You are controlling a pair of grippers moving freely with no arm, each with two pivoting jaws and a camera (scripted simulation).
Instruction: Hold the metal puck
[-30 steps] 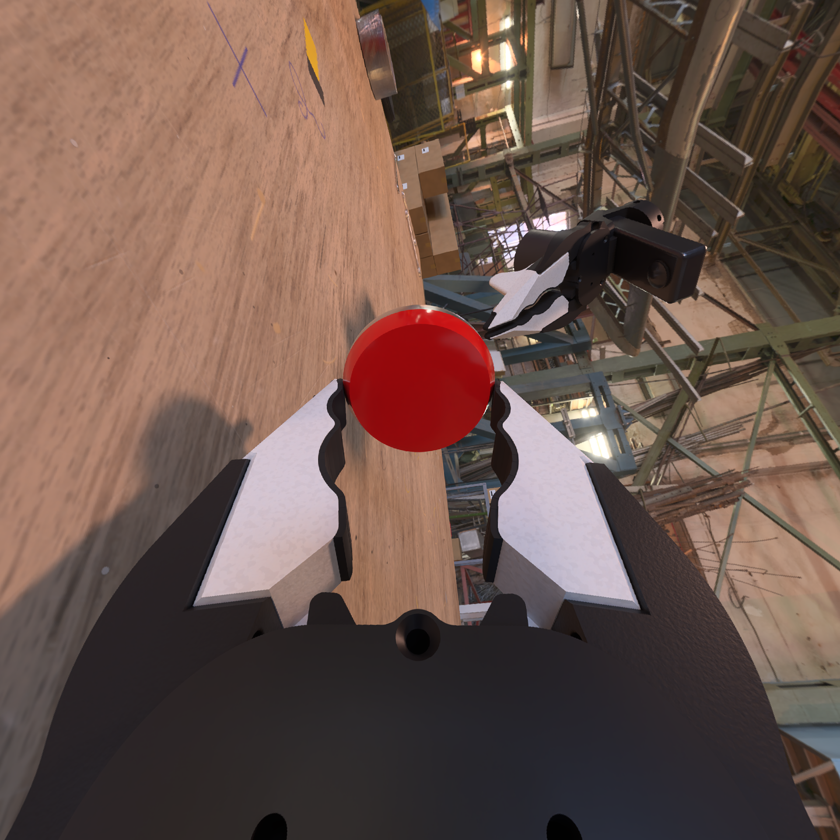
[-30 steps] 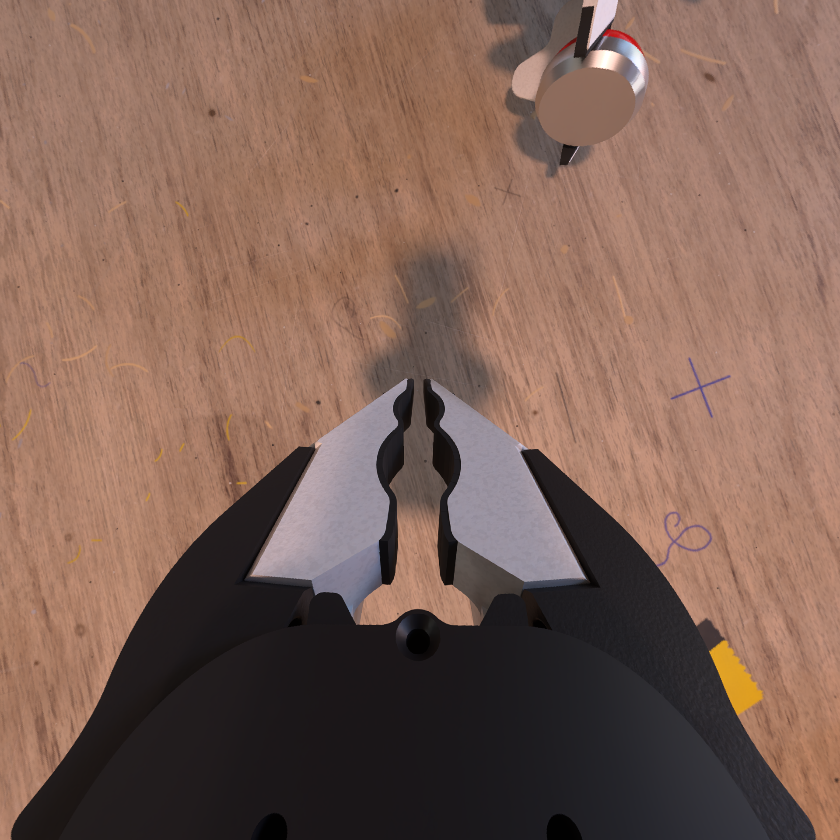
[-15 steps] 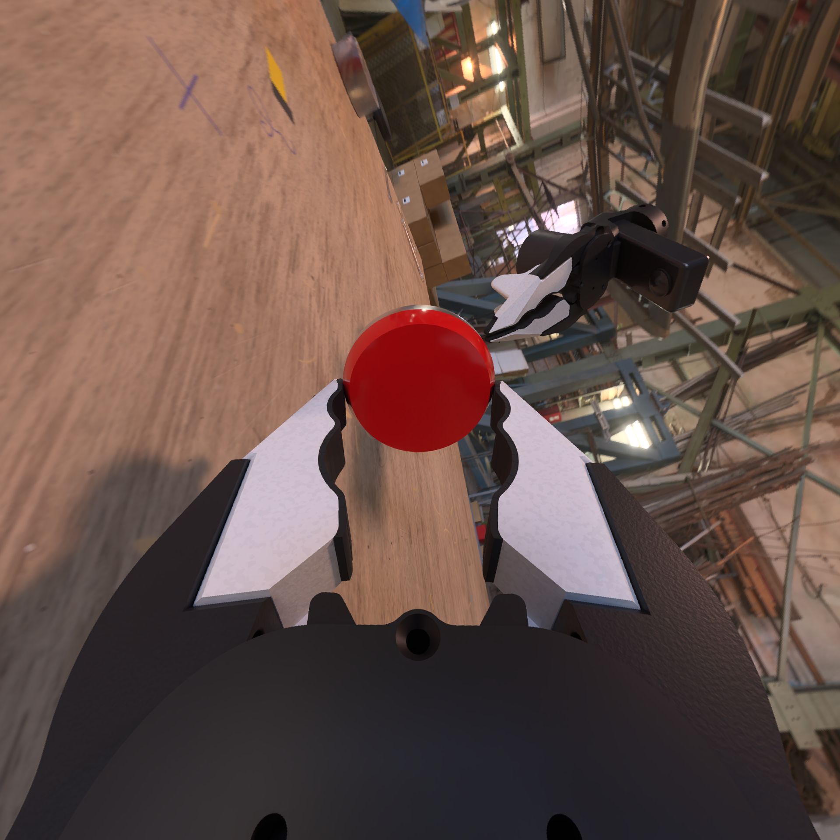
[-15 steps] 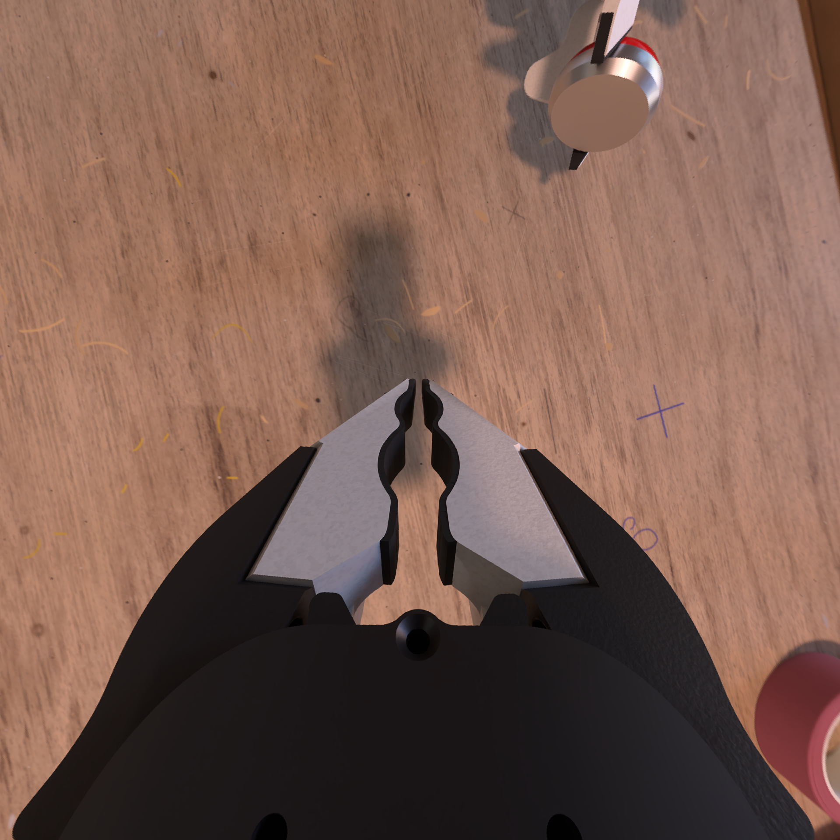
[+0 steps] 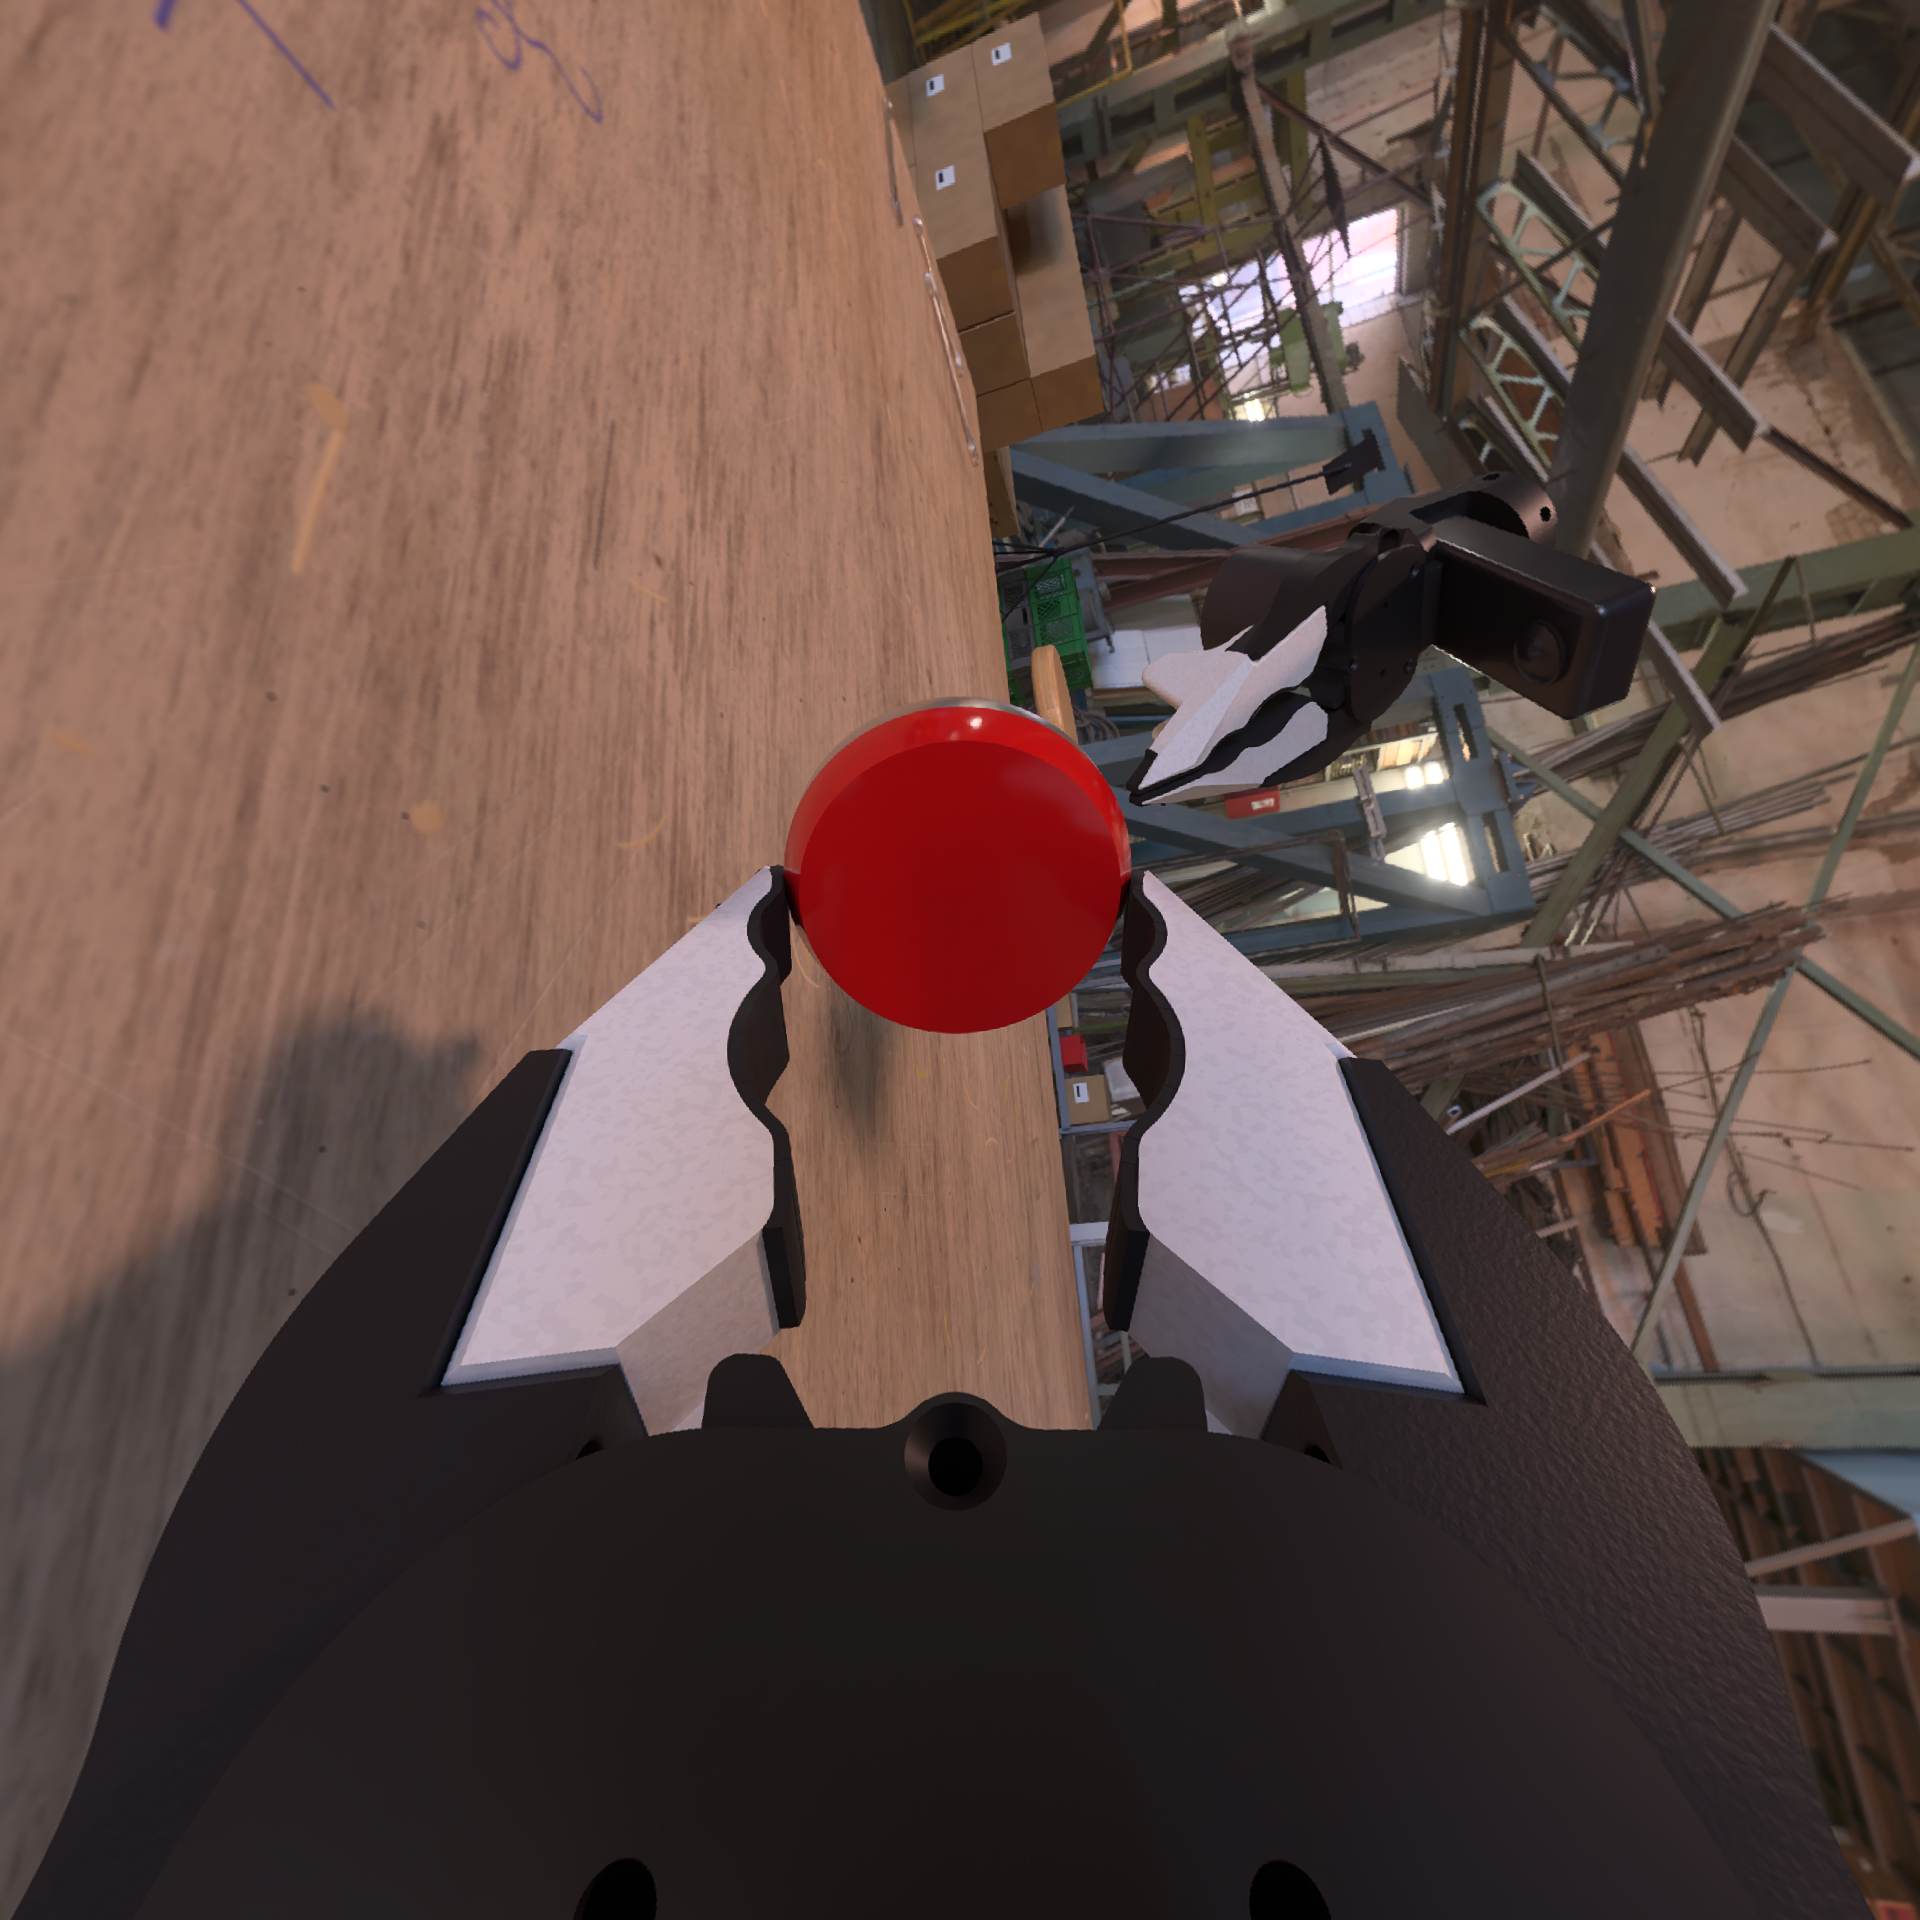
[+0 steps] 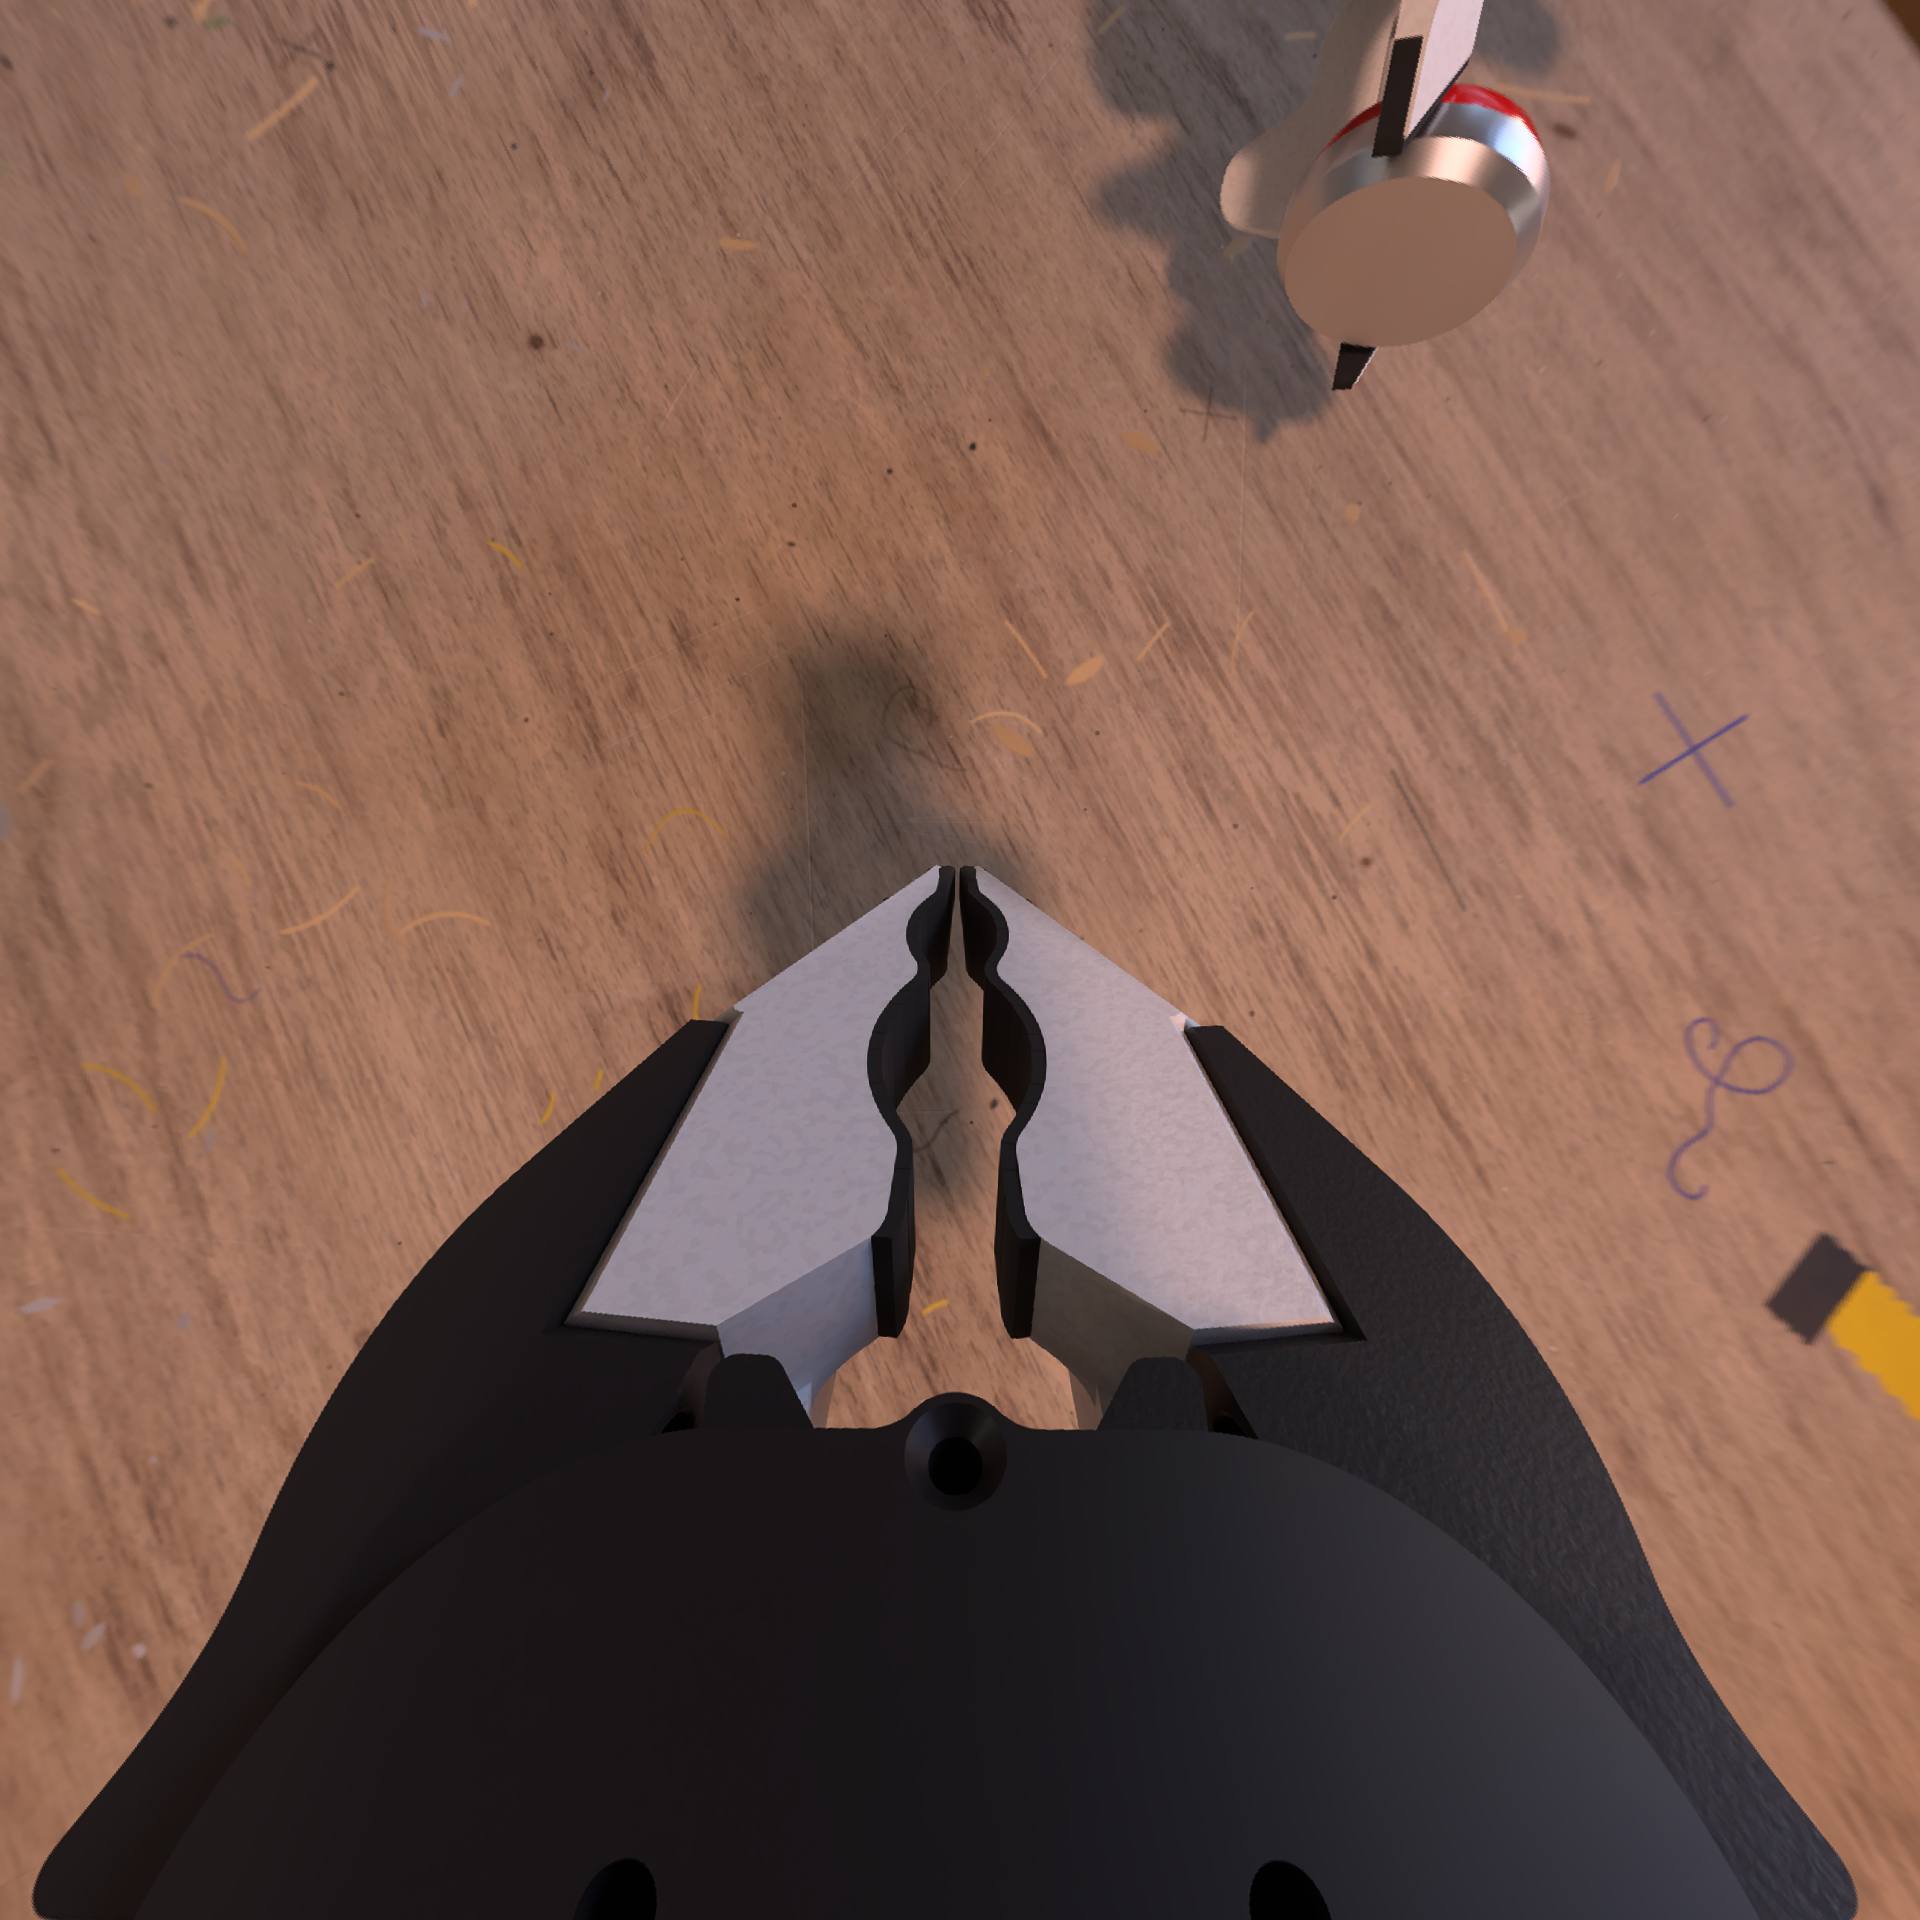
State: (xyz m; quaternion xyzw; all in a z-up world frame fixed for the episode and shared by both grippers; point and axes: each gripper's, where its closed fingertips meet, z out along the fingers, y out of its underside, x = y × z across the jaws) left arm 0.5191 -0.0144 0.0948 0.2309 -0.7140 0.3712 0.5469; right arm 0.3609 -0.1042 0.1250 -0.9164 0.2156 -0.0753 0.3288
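My left gripper [image 5: 956, 894] is shut on the metal puck [image 5: 956, 883], a round puck with a red face and a steel rim, held between the fingertips above the wooden table [image 5: 416, 520]. In the right wrist view the puck [image 6: 1403, 249] shows its bare metal face at the upper right, clamped in the left gripper's fingers [image 6: 1397, 94] above its shadow. My right gripper [image 6: 956, 878] is shut and empty, pointing down at the table [image 6: 520, 520], well apart from the puck. It also shows in the left wrist view [image 5: 1143, 790], beyond the puck to the right.
A yellow and dark strip [image 6: 1860, 1330] lies on the table at the right edge of the right wrist view. Blue pen marks [image 6: 1694, 748] are drawn on the wood. The table edge [image 5: 997, 623] runs past the puck, with cardboard boxes [image 5: 997, 208] and steel framing beyond.
The right gripper's jaws closed the small gap at their tips and its view shifted over the table. The left gripper's view turned slightly, with the puck still in its grip.
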